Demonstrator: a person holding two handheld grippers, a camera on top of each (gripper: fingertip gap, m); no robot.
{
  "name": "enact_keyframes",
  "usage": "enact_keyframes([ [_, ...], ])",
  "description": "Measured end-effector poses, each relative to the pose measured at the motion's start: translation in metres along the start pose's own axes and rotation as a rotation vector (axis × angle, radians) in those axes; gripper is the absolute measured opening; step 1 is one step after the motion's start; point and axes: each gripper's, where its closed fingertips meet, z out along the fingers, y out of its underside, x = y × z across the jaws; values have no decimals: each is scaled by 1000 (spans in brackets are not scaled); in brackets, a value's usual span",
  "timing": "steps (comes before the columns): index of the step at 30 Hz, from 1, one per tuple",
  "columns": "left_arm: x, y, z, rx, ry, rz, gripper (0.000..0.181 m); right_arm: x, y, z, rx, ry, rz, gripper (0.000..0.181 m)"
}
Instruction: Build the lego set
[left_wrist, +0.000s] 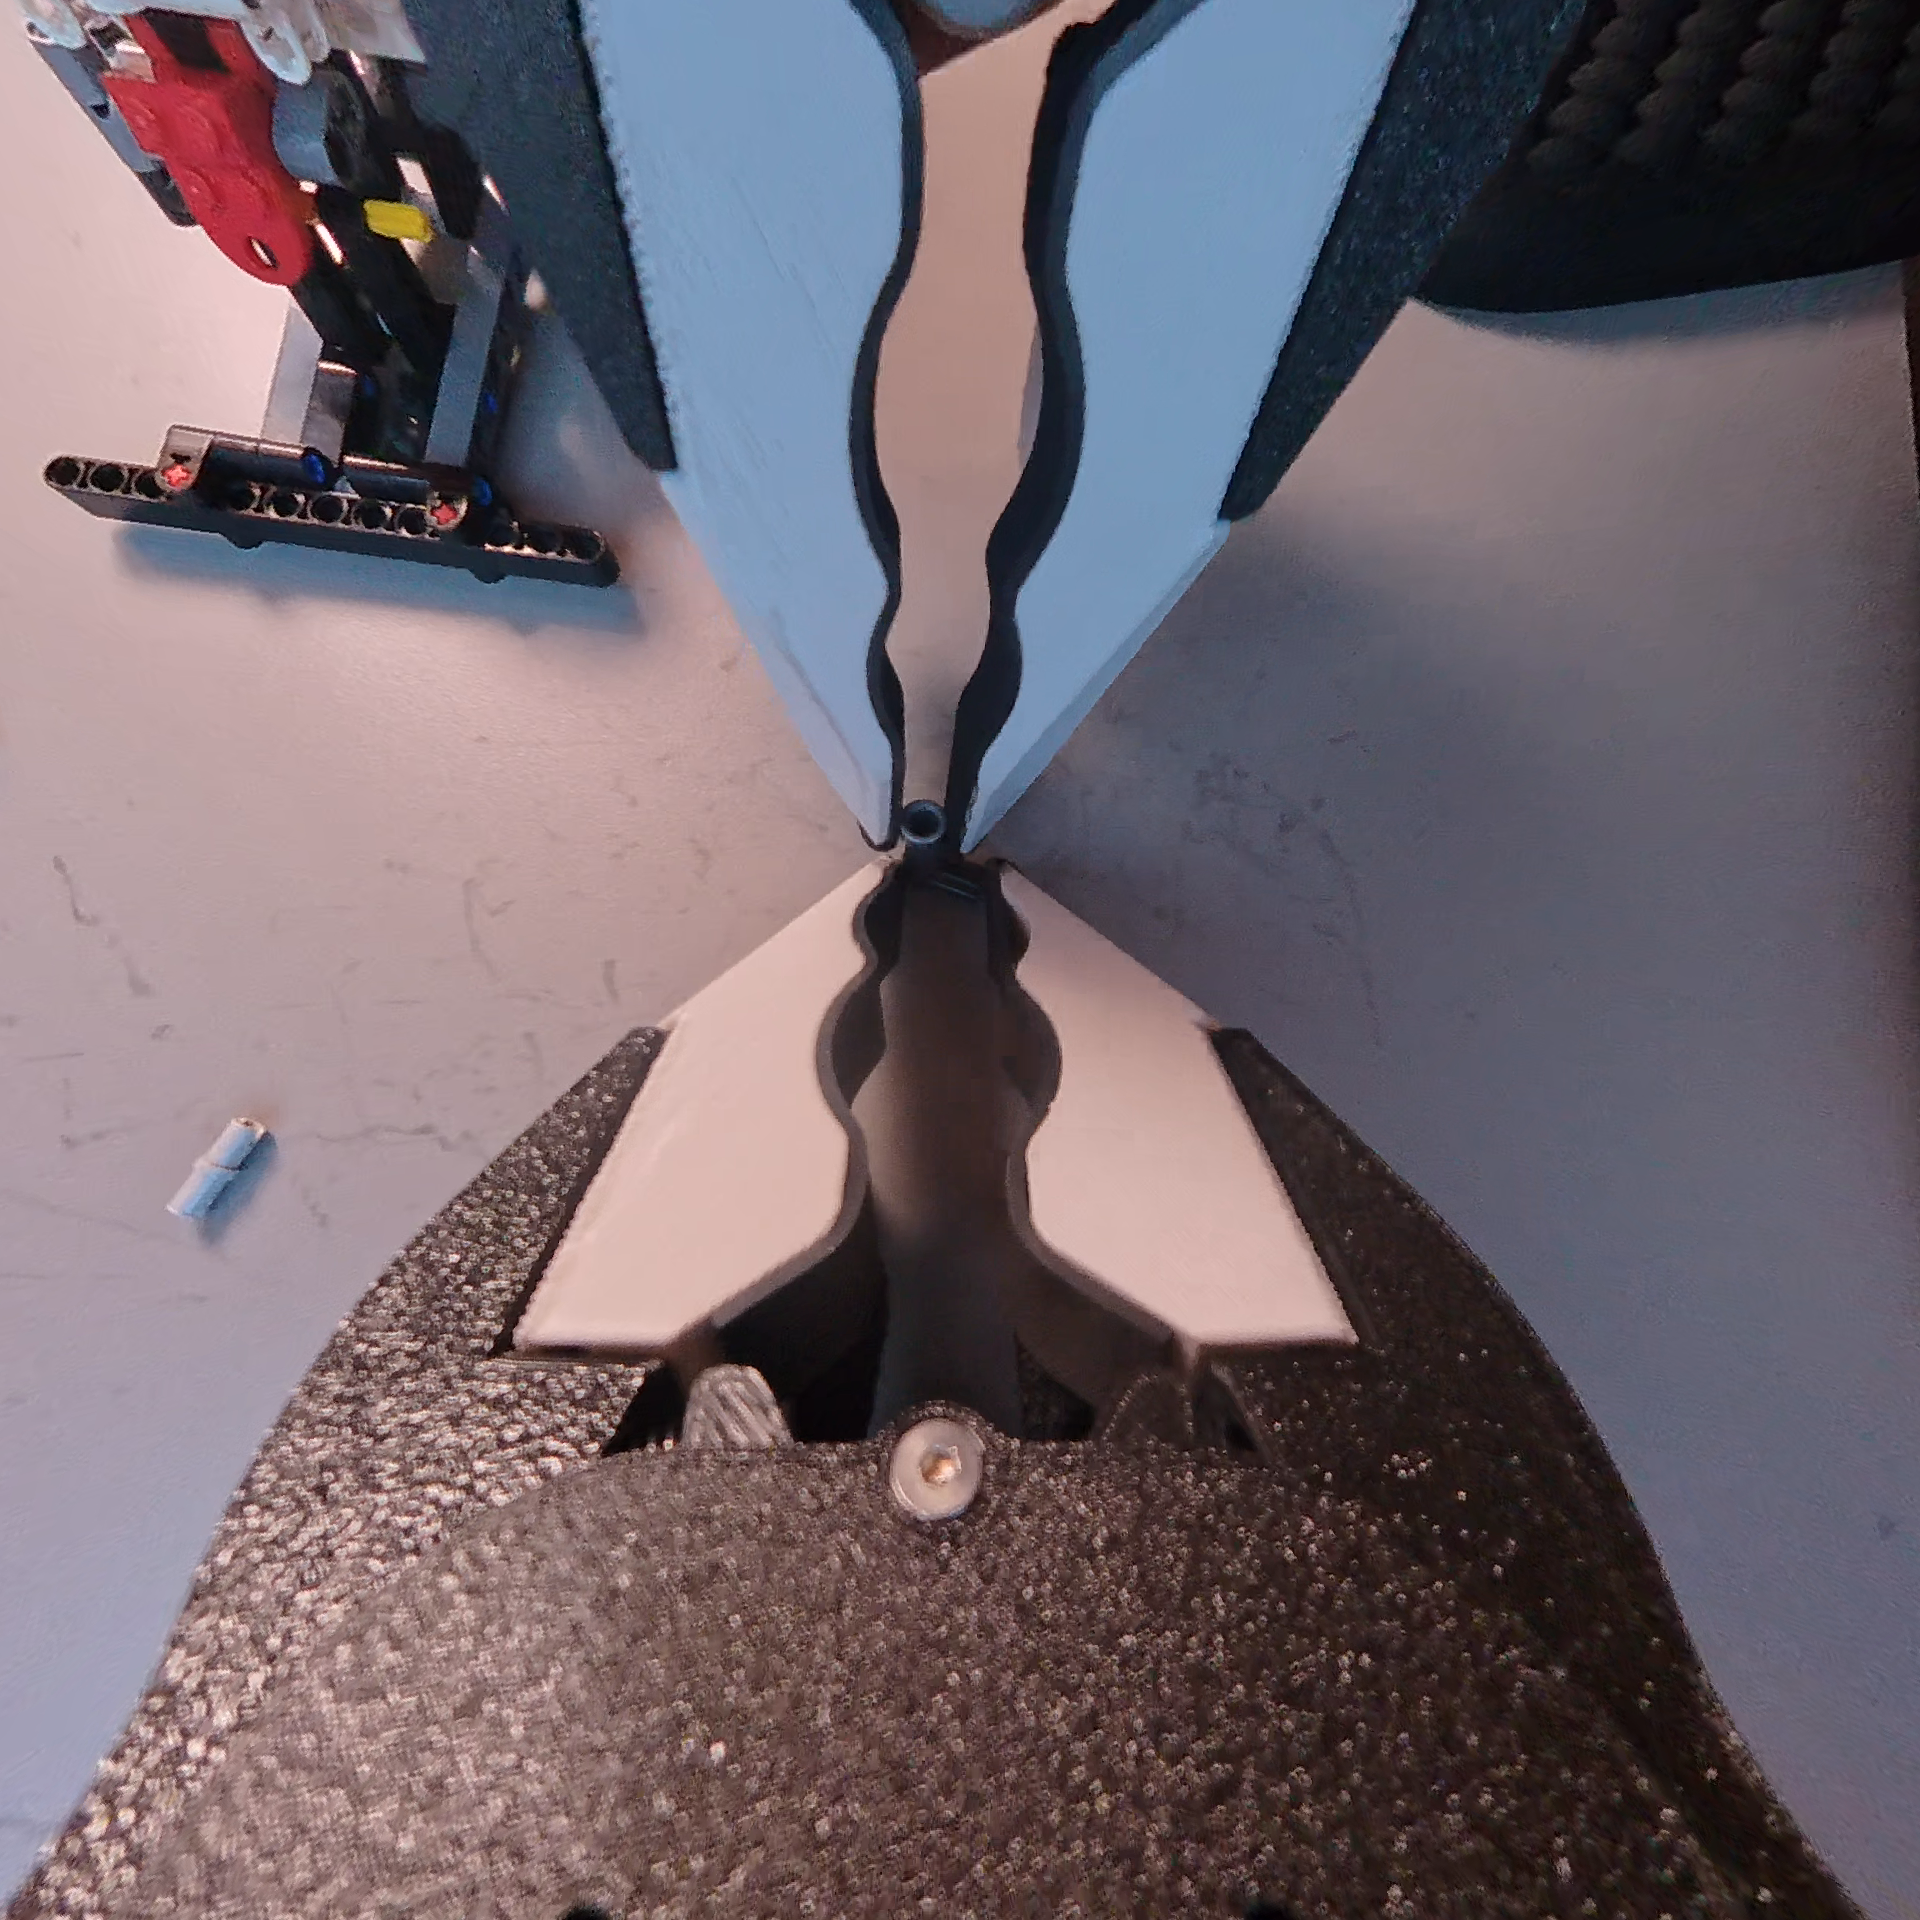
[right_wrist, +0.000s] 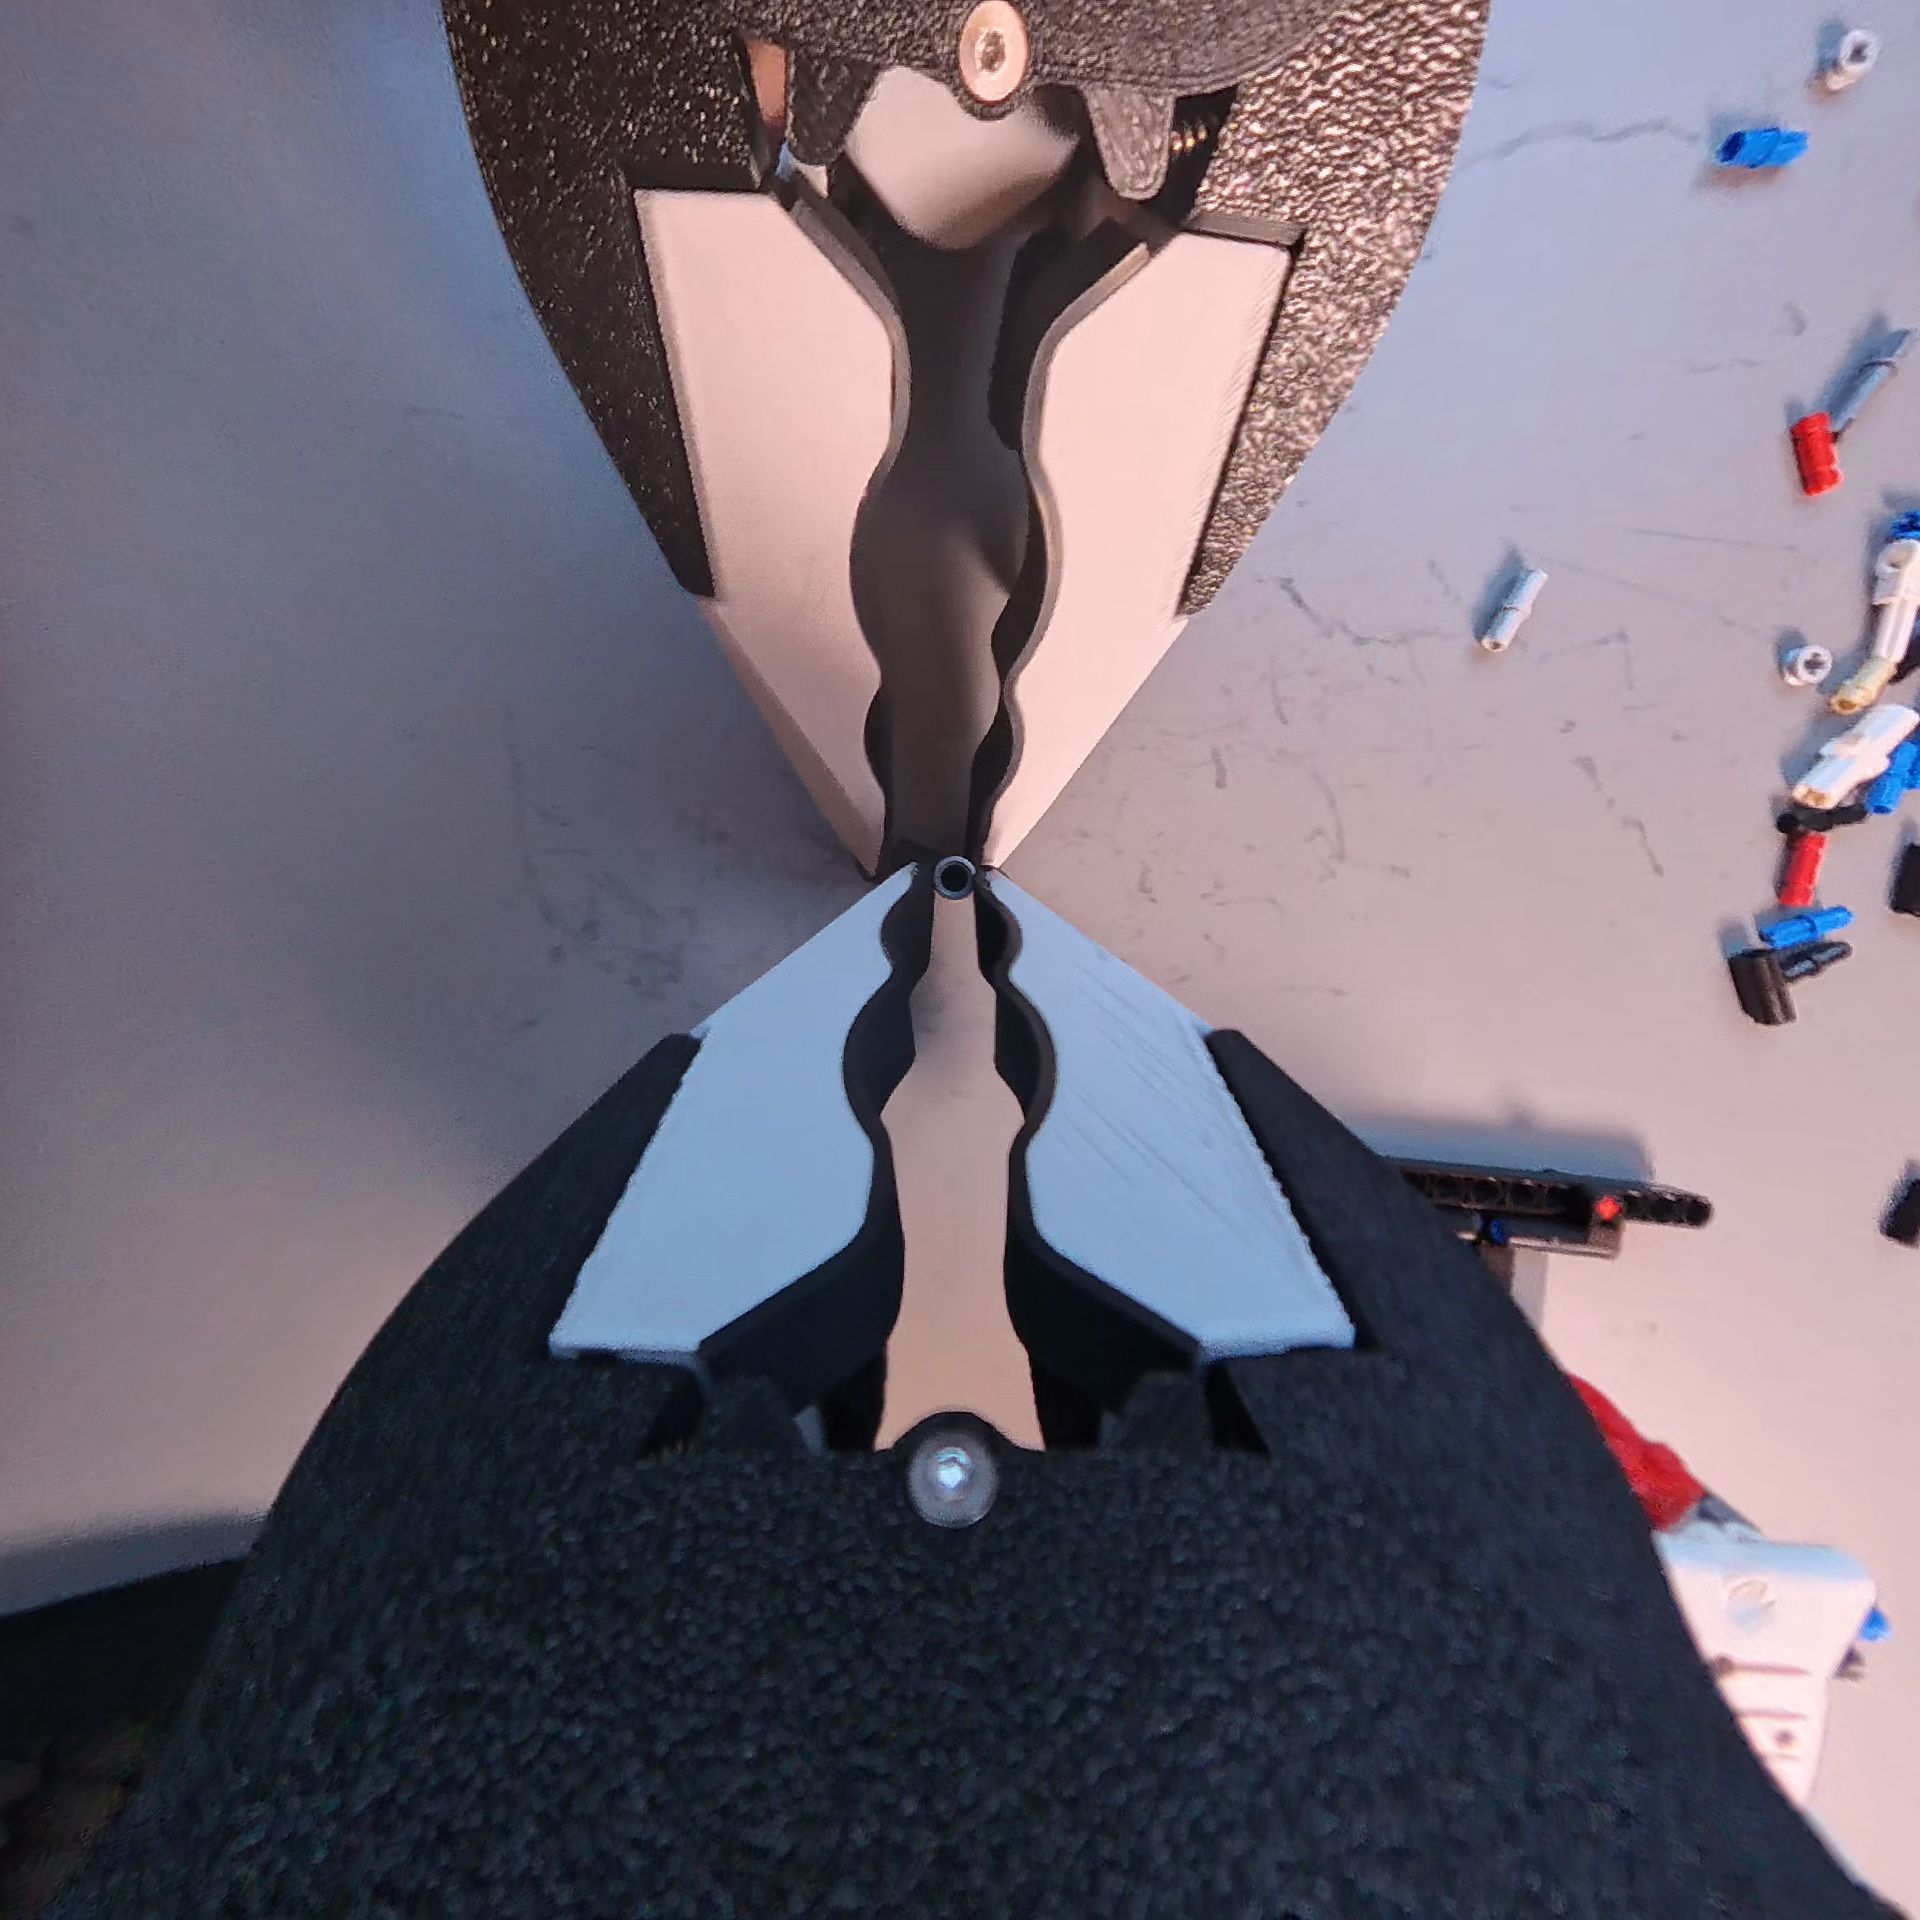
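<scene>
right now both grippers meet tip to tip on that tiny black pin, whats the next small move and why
Probably open one gripper: the left gripper and right gripper both pinch the same small black pin above the table.

Mounted behind each gripper, looking forward along its fingers and steeply down at the table (left_wrist: 1455, 831) from close above. Pointed head-on at one another, tips meeting mid-frame. Shared between both views: the two grippers, a small black pin (left_wrist: 923, 826) at the meeting point, and the half-built model (right_wrist: 1558, 1205).
</scene>
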Motion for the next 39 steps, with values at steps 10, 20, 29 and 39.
enact_keyframes([
  [10,0,0,0,0,-4,4,15,-1,4,-17,219,110,190,21],
  [20,0,0,0,-1,-20,15,15,1,-4,-4,220,129,179,7],
  [29,0,0,0,-1,-18,5,15,2,-2,-4,219,205,267,7],
  [39,0,0,0,-1,-23,-2,15,2,-2,-4,233,277,330,7],
])
